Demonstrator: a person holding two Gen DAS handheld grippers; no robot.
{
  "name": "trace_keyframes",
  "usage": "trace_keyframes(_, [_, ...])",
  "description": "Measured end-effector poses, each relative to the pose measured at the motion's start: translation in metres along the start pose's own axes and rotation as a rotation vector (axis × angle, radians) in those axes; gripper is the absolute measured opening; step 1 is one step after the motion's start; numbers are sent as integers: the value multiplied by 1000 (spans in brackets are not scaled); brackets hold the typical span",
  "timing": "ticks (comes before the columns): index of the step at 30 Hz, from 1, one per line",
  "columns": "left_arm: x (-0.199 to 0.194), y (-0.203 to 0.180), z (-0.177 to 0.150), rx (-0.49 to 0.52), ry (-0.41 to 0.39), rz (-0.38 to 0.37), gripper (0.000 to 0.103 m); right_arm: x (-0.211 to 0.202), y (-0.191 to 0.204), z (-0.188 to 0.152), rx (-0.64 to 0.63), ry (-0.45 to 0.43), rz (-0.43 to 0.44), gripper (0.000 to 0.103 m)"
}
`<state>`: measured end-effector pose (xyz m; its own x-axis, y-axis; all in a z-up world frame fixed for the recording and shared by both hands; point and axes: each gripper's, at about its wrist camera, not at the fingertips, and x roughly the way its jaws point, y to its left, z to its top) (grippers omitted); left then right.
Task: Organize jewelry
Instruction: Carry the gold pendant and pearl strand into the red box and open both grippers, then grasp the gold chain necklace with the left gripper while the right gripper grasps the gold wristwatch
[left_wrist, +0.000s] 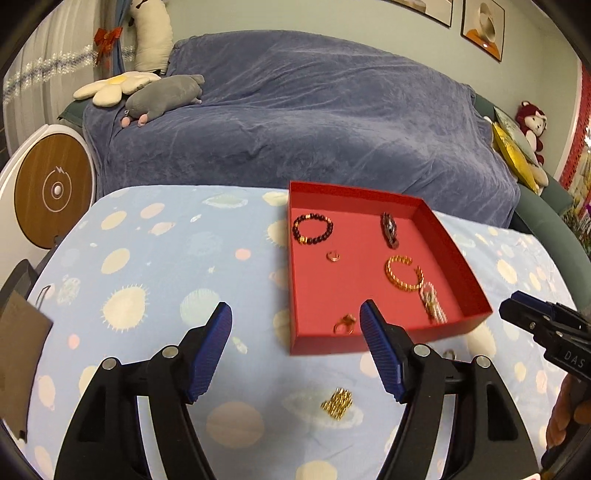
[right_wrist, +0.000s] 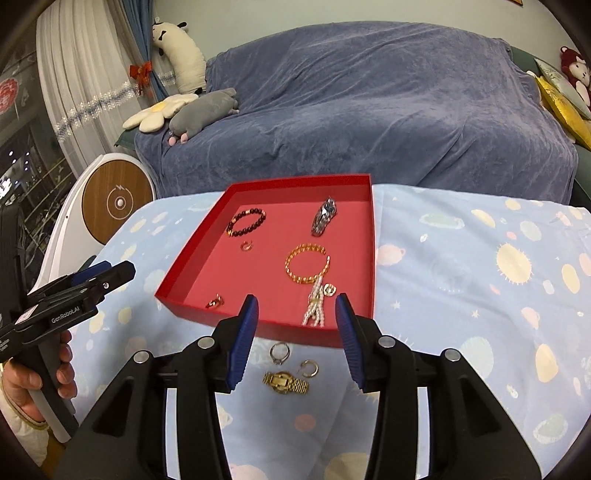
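A red tray (left_wrist: 458, 266) (right_wrist: 192, 266) sits on the blue cloth. It holds a dark bead bracelet (left_wrist: 312, 229) (right_wrist: 246, 222), a gold bangle (left_wrist: 405, 274) (right_wrist: 307, 263), a silver watch (left_wrist: 390, 229) (right_wrist: 324, 215), a pearl piece (left_wrist: 432, 303) (right_wrist: 314, 307) and small rings (left_wrist: 333, 256) (right_wrist: 246, 245). A gold watch (left_wrist: 337, 403) (right_wrist: 285, 381), a silver ring (right_wrist: 280, 351) and a hoop earring (right_wrist: 309, 367) lie on the cloth before the tray. My left gripper (left_wrist: 295, 350) is open and empty above the gold watch. My right gripper (right_wrist: 295, 339) is open and empty over the tray's near edge.
The table wears a blue cloth with planet prints (left_wrist: 147, 258) (right_wrist: 480, 277). A sofa under a blue-grey throw (left_wrist: 314, 122) (right_wrist: 369, 110) stands behind it with plush toys (left_wrist: 162, 98). A round wooden-faced appliance (left_wrist: 51, 192) (right_wrist: 116, 201) stands at the left.
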<state>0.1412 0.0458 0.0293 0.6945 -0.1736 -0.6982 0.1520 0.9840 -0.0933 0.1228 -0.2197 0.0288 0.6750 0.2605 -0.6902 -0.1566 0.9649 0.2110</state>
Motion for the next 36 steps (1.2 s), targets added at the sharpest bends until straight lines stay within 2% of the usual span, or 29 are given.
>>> trace_keyframes(6, [11,-6,-47,80,115,-11,69,18,22,-29,-53,86,2,42])
trace_keyframes(9, [18,-9,-61,97,141,-20,69,30,25,-36,-60,113,-12,42])
trace_keyframes(18, [45,-24,-65,95,175,-47,69,56,12,-47,-17,173,-37,42])
trace_keyframes(24, [59,-27,-67,102,187,-42,67,67,17,-50,-45,187,-46,42])
trace_keyframes(28, [59,-33,-67,132,176,-56,54,69,19,-50,-73,179,-57,42])
trace_keyframes(36, [58,-36,-66,146,178,-107,11,63,27,-56,-111,207,-59,38])
